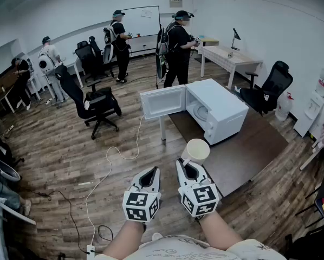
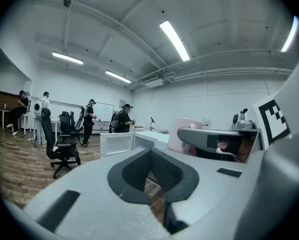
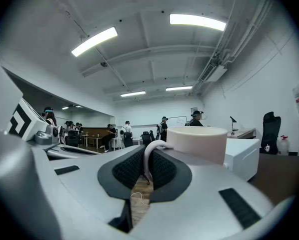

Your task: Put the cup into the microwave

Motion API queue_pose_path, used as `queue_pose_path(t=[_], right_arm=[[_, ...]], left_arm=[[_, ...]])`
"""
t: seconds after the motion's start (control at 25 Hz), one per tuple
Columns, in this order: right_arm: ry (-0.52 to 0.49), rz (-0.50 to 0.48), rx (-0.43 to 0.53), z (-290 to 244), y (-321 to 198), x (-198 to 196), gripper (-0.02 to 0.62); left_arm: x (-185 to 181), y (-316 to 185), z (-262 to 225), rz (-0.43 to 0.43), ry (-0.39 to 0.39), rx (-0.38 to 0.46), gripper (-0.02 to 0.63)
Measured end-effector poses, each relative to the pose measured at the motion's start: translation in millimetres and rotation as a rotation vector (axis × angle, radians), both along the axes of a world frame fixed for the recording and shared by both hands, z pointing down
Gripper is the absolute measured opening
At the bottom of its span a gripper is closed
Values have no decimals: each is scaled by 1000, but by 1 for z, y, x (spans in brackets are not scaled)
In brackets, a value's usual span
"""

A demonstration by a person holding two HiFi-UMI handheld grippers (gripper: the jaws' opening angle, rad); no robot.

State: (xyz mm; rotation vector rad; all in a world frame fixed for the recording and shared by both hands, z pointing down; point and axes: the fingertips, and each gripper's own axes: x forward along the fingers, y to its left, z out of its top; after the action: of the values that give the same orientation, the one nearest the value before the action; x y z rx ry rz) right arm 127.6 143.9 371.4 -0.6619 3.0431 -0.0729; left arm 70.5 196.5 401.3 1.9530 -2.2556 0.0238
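Cup [image 1: 195,150] cream-white, plain, handle pinched in right gripper [image 1: 185,164]; left gripper [image 1: 153,171] closed, holding nothing.

Empty tongs [image 2: 152,164] closed, facing open microwave [image 2: 139,139].

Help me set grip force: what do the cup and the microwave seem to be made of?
Cup: probably glazed ceramic. It is cream and smooth with a faint sheen, a thick rim and a loop handle, which the right gripper clamps. Microwave: a white casing of painted metal or plastic, hard to tell which, with flat matte panels and crisp edges.
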Motion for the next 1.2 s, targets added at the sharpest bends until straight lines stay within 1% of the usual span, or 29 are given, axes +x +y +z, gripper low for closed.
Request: queue_pose_path(t=[0.24,0.4,0.56,0.76,1.08,1.2], right_arm=[[0,-19,3,1,4,-14,28],[-24,-45,3,2,10,-21,29],[-21,-43,15,3,12,-33,29],[-10,-37,16,7,11,-56,29],[-13,-36,19,12,15,-104,29],[-5,-31,13,17,17,-118,29]], left_arm=[[-14,1,3,-3,12,-4,14],[-20,1,8,2,23,-10,15],[-32,0,11,10,28,-15,15],[-54,0,15,17,33,-15,14],[-101,3,17,33,23,-10,15],[-116,4,22,38,30,-17,15]])
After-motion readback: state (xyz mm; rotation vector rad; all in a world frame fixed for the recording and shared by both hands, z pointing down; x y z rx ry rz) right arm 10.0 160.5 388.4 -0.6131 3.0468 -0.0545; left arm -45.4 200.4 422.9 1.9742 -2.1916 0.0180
